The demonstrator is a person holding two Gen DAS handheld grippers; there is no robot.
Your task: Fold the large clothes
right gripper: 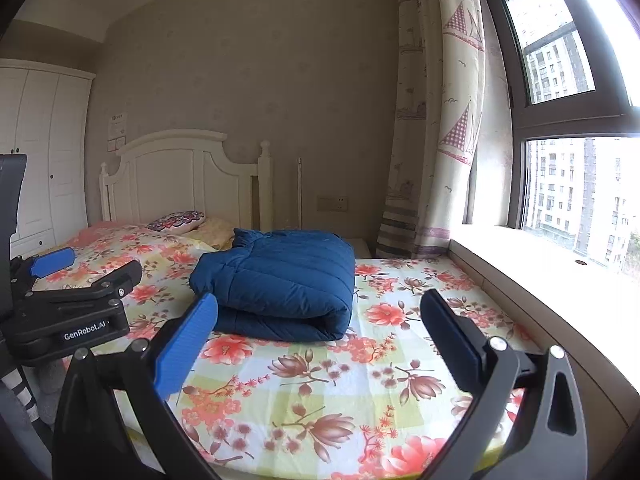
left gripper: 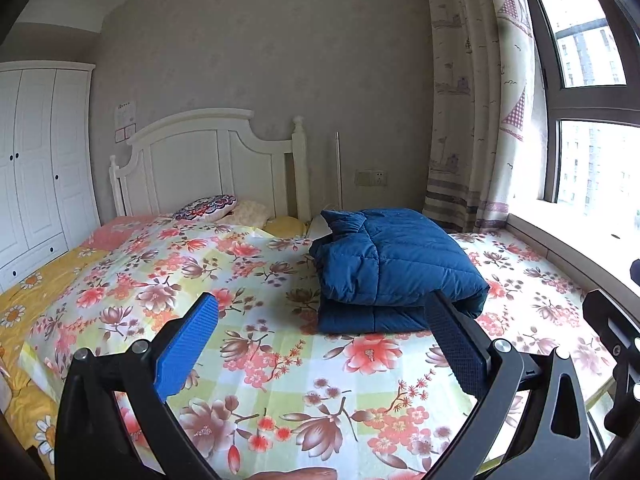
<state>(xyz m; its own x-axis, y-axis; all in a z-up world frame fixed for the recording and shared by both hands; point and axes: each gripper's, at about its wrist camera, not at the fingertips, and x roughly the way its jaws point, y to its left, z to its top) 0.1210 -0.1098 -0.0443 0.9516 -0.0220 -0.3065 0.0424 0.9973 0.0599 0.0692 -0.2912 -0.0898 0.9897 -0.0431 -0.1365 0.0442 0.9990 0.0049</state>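
Left wrist view: looks across a bed covered by a floral sheet, pale checks with coral and brown blossoms. Folded navy quilted down jacket resting on the sheet at about 1 o'clock from the left gripper, stacked in layers with the collar toward the headboard. Jaws spread wide, holding nothing, hovering over the sheet; bright blue ribbed pad at 9 o'clock, darker pad at 3 o'clock overlapping the jacket's near corner in the picture, contact not clear. White headboard at 11 o'clock, patterned pillow just below it, white wardrobe at 9 o'clock. Sailboat-print curtain at 1 o'clock, window at 2 o'clock, pale sill running along the bed edge.

Right wrist view: same bed, seen from nearer the window. Right gripper also spread wide and empty, above the floral sheet. Navy jacket at 11 to 12 o'clock, just beyond the blue pad, apart from both pads. Left gripper visible at 9 o'clock, black body lettered "GenRobot.AI", well apart from the jacket. Headboard at 11 o'clock, curtain at 1 o'clock, window at 3 o'clock with apartment blocks outside.
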